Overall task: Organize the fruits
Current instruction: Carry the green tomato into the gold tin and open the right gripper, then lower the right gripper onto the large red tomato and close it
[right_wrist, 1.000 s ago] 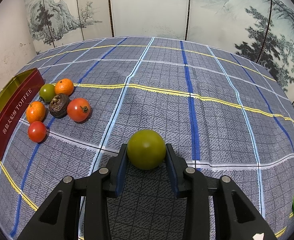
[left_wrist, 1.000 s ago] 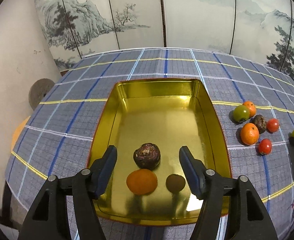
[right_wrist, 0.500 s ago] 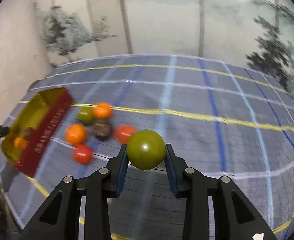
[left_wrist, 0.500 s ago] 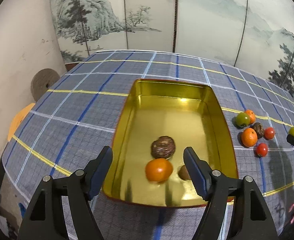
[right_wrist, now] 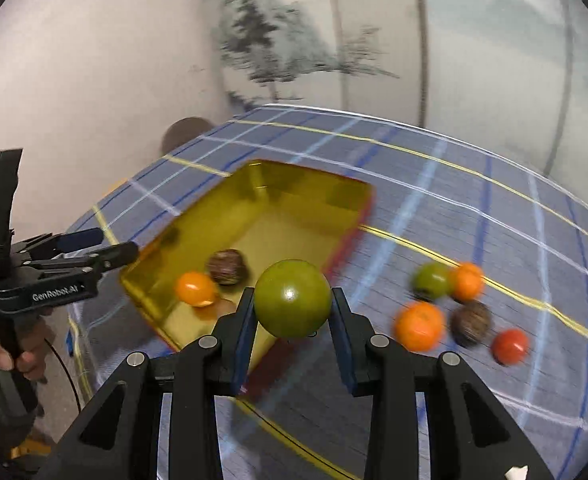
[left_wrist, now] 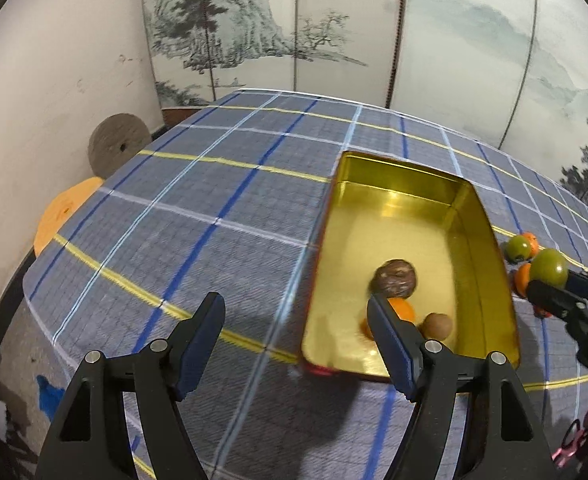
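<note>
The right gripper is clamped on a round, glossy green fruit, held above the near right edge of the open gold-lined rectangular tin with red outer walls. To finish this step well, I would carry the fruit further left until it sits clearly over the bare gold floor, lower it close to the bottom, and only then let the fingers part, since a round fruit dropped from height would likely roll or knock the three already inside: a dark brown wrinkled fruit, a small orange citrus and a small tan-brown round fruit. The left gripper stands wide open and empty, over the blue plaid tablecloth at the tin's left near corner; it should keep clear of the drop. The right wrist view is motion-blurred, so the loose pile on the cloth to the right reads only roughly: a green fruit, two orange ones, a dark one and a red one, perhaps a tomato. The tan fruit is hidden from the right view, and the left view cuts most of the pile off behind the right gripper.
</note>
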{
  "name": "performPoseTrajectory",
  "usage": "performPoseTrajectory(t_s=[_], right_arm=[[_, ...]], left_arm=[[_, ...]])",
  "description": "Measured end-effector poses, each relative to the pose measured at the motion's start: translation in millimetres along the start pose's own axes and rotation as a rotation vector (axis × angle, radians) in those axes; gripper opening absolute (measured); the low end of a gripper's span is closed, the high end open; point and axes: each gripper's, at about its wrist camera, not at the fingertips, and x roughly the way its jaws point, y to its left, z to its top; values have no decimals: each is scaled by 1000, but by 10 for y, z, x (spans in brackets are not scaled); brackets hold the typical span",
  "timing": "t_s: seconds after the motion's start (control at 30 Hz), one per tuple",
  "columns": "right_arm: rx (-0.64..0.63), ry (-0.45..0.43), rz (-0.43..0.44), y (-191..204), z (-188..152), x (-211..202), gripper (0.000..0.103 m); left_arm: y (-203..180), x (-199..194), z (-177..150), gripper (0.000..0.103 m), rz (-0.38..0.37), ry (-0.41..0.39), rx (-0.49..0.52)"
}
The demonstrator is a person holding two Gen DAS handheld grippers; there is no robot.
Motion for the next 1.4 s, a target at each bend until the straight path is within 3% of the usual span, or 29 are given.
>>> performPoseTrajectory(t_s=[0.23,0.63,1.4], right_arm=[[-58,59,47,336,89,415,33],[-85,134,29,498,95,854,33],[-74,126,28,488,93,840,36]], left_arm=[[223,8,-60,74,22,9,-38],[427,27,-116,74,36,20,-70],[382,61,-129,74,13,30,-60]])
